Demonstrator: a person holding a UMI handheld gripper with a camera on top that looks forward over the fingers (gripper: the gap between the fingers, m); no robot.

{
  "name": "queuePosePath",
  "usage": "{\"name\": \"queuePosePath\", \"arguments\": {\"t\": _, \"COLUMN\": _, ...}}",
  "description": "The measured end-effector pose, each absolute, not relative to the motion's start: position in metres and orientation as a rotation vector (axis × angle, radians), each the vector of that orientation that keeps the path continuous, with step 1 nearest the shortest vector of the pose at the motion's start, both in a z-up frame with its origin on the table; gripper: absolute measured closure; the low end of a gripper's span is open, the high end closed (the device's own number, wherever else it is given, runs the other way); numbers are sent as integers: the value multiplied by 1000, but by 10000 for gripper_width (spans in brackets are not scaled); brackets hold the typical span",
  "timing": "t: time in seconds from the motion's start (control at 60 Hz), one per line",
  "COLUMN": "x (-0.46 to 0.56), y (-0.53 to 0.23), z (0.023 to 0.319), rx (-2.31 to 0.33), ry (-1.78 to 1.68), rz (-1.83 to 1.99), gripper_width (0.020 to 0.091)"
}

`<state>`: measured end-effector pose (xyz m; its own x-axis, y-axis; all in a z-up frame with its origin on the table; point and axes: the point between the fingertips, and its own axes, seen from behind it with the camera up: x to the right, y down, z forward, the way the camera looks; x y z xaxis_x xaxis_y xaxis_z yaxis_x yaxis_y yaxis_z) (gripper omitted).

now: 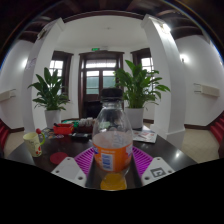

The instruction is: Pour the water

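Between your gripper's [112,162] two fingers stands the bottle [112,148], upright, its long axis vertical and its white cap pointing at the ceiling; the pink pads [84,160] flank its lower body on either side, and you cannot tell from here whether both pads actually press on it or whether a sliver of gap remains; so treat the grasp as unconfirmed. The bottle carries an orange band low on its clear body and sits dead centre to the fingers, neither ahead nor beyond them; judging by that, the coming pour turns on tipping that vertical axis over toward a vessel, and no cup shows plainly in view. The dark table [170,152] carries the bottle near its front edge; toward the far left edge lies a clutter of small items [62,128], among them something red; toward the far right, papers [145,135]. Beyond, two tall potted plants [50,92] flank a dark-framed doorway [100,78] in a white-walled room.
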<state>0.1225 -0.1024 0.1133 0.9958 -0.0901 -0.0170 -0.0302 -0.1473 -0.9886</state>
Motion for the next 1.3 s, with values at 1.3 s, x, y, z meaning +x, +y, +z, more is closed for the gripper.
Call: {"name": "queuePosePath", "arguments": {"t": 1.3, "x": -120, "y": 26, "z": 177, "rx": -1041, "ry": -1501, "rz": -1344, "gripper_width": 761}}
